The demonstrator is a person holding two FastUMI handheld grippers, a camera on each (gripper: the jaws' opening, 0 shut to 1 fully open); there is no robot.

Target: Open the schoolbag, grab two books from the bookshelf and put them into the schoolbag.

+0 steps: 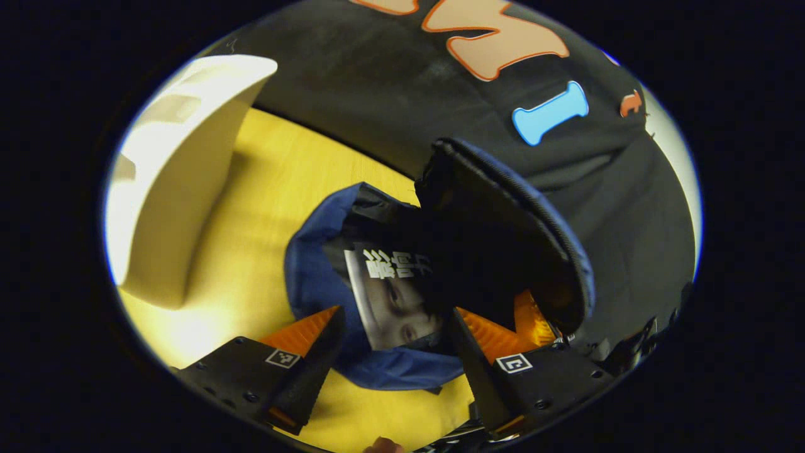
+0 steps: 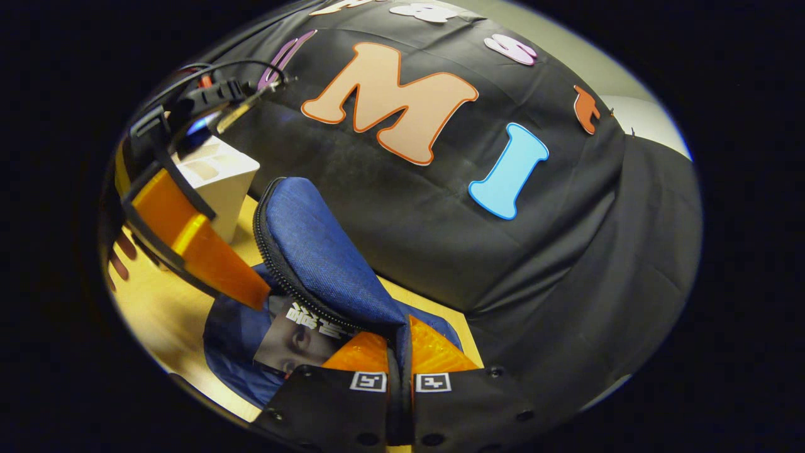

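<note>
**Book seated in schoolbag mouth; flap held back by right tongs**

The schoolbag (image 1: pixel 377 371) lies on the yellow counter (image 1: pixel 264 207) with its mouth turned toward the left tongs (image 1: pixel 393 340). A book (image 1: pixel 393 296) is seen inside that mouth, directly ahead of the left tongs and between their two fingers. Its long axis runs roughly along the tongs' line of sight, into the bag. The left tongs are spread wide, one finger to each side of the book; contact with the cover cannot be confirmed, so nothing is judged to be gripped.

The right tongs (image 2: pixel 399 352) are closed on the edge of the schoolbag flap (image 2: pixel 321 251), with both fingers pressed against the fabric. The flap is held upright and away from the opening, so the zip line is exposed and the mouth is kept clear.

In the right gripper view, the left tongs (image 2: pixel 188 245) are seen angled down toward the bag mouth from the far-left side, with the book (image 2: pixel 295 336) just beyond their tip.

The white bookshelf (image 1: pixel 182 170) stands on the counter beside the bag, toward its far-left edge. The left tongs are the nearer of the two to it; it is judged that any further book is to be fetched by that hand while the flap is held.
</note>
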